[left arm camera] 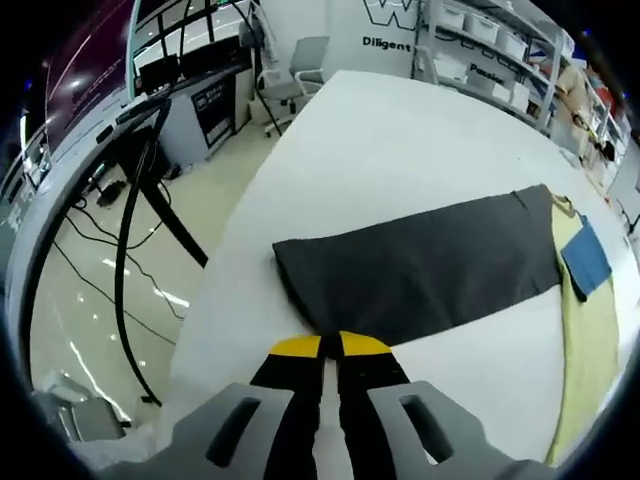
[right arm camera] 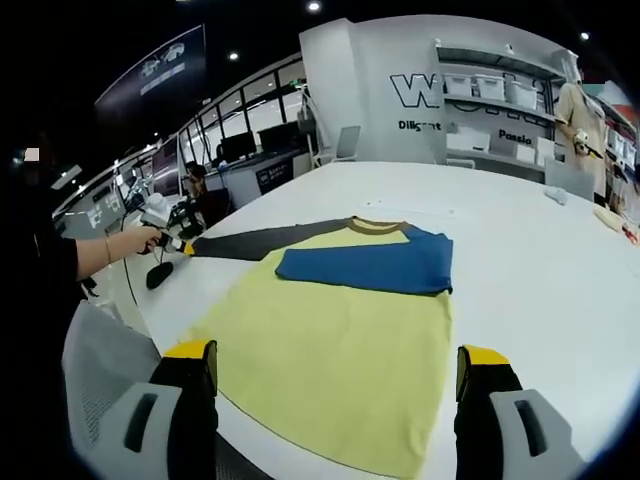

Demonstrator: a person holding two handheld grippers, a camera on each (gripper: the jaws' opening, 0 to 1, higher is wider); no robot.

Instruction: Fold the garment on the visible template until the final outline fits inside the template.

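Note:
A yellow shirt (right arm camera: pixel 330 350) lies flat on the white table (right arm camera: pixel 540 270). Its blue sleeve (right arm camera: pixel 370 265) is folded across the chest. The dark grey sleeve (left arm camera: pixel 420 265) stretches straight out toward the table's side edge. My left gripper (left arm camera: pixel 331 345) has its yellow-tipped jaws pressed together on the end of that grey sleeve; in the right gripper view the left gripper (right arm camera: pixel 178 245) shows in a person's hand at the grey sleeve (right arm camera: pixel 250 242) tip. My right gripper (right arm camera: pixel 335 358) hovers over the shirt's hem, jaws wide apart and holding nothing. The yellow body (left arm camera: pixel 590 340) and blue sleeve (left arm camera: pixel 586 258) show at the right.
The table edge (left arm camera: pixel 225 260) runs close beside the sleeve end, with floor, cables (left arm camera: pixel 125 250) and a desk beyond it. An office chair (left arm camera: pixel 300 70) stands past the far end. Shelves with bins (right arm camera: pixel 500 100) line the back wall. Small items (right arm camera: pixel 556 195) lie far right.

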